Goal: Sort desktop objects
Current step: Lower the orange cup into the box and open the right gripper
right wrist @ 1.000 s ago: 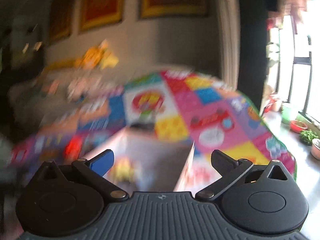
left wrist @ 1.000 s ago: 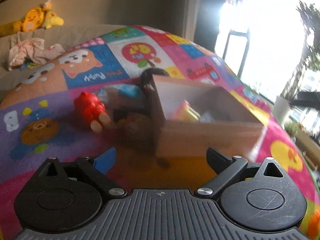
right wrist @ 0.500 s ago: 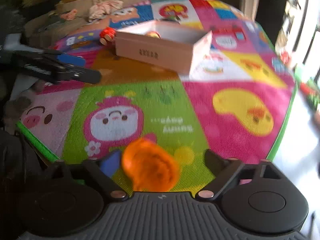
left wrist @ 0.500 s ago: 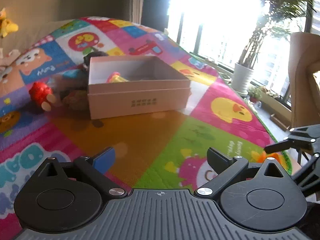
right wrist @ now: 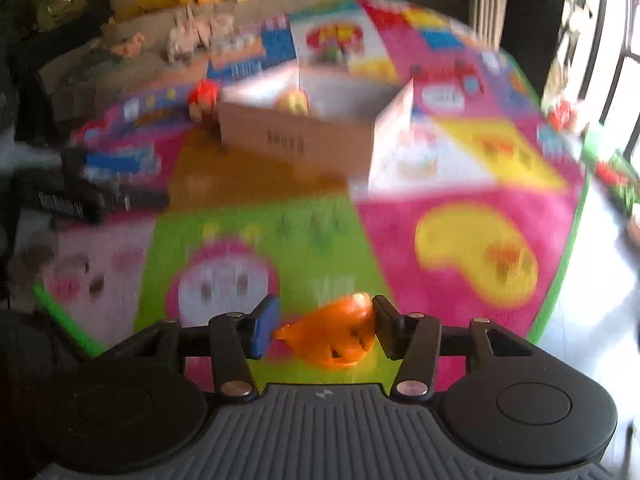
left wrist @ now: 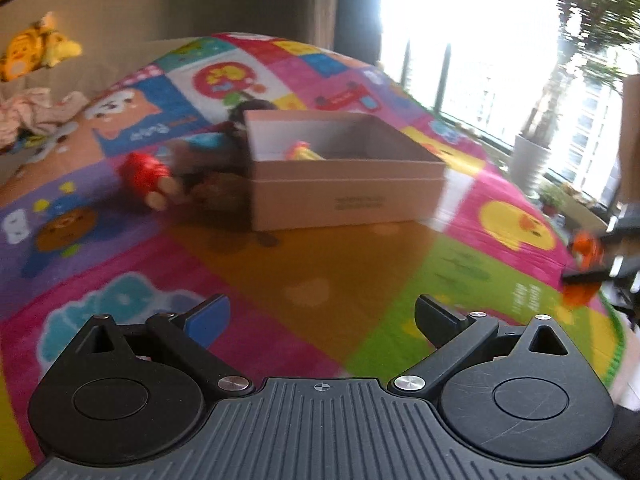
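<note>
The right gripper [right wrist: 324, 330] has an orange toy [right wrist: 334, 334] between its fingers; the jaws have just been closing, and the right pad touches the toy while the blue left pad [right wrist: 264, 330] sits right at its tip, though blur makes it hard to tell whether the pinch is firm. The toy hangs over the green panel at the near edge of the play mat [right wrist: 460, 200]. From the left wrist view the same orange toy [left wrist: 585, 252] shows at the far right between dark fingers. The left gripper [left wrist: 322, 316] is spread wide with nothing between its fingers, over the brown and green panels of the mat [left wrist: 320, 264]. Farther off, an open box [left wrist: 344, 204] sits on the mat with a yellow toy [left wrist: 302, 151] inside it. Just beside the box's left wall lie a red toy [left wrist: 146, 174] and some dark, blurred plush shapes [left wrist: 218, 190], touching or nearly so. Beyond the mat, on a sofa, are a heap of pale cloth [left wrist: 28, 114] and a yellow plush [left wrist: 34, 50]. To the right, a bright window and a potted plant [left wrist: 532, 160].
</note>
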A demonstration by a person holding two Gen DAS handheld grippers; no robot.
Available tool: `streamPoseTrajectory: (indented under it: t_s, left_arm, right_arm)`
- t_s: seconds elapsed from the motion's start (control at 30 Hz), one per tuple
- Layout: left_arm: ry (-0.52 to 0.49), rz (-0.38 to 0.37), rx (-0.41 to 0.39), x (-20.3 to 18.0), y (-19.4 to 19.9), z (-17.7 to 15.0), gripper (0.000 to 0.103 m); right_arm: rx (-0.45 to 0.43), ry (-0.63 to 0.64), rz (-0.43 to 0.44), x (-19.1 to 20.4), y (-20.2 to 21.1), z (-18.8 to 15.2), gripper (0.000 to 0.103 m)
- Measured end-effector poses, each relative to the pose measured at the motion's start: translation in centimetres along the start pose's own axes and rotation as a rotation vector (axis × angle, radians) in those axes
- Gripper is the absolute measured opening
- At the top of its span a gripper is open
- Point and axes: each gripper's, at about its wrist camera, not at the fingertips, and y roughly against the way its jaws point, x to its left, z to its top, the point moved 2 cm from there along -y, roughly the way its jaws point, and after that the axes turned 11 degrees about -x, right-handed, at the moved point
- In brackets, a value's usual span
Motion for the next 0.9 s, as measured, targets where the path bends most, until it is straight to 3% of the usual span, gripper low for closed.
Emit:
streamPoseTrajectory:
  t_s: [0.2,0.37,0.43,0.47,0.5,0.57,0.73,0.9]
  left_arm:
    - [0.046,0.076,-0.033,2.6,-0.1,0.9,0.101]
    - [0.082,0.120,-0.009,4.2,-1.6,0.9,0.101]
    - [0.091,0.118,-0.018,4.5,-2.0,1.2,0.102]
    - [0.086,0.115,-0.028,4.6,-2.0,1.4,0.102]
    - [0.077,0.116,-0.038,4.8,-2.1,1.6,0.102]
    - [0.054,0.131,-0.054,5.3,-2.5,2.0,0.102]
    - [0.075,0.206,-0.079,8.2,-4.3,2.3,0.102]
    - [0.209,0.175,-0.088,10.7,-4.9,1.8,0.102]
  right_arm:
    - [-0.168,0.027,-0.017,-1.4,-2.8,8.7,0.050]
    - [-0.255,0.030,-0.011,-1.9,-6.7,13.1,0.050]
    - [-0.232,-0.006,0.015,-1.9,-9.0,14.2,0.062]
    - [-0.222,-0.028,0.012,-1.9,-9.9,14.5,0.076]
    - [-0.212,-0.050,0.012,-2.0,-10.9,14.8,0.081]
    - [-0.183,-0.085,0.036,-2.1,-12.4,15.3,0.081]
    - [-0.124,-0.227,0.057,-2.5,-17.0,17.8,0.100]
    - [0.033,-0.329,0.068,-2.5,-27.2,22.7,0.103]
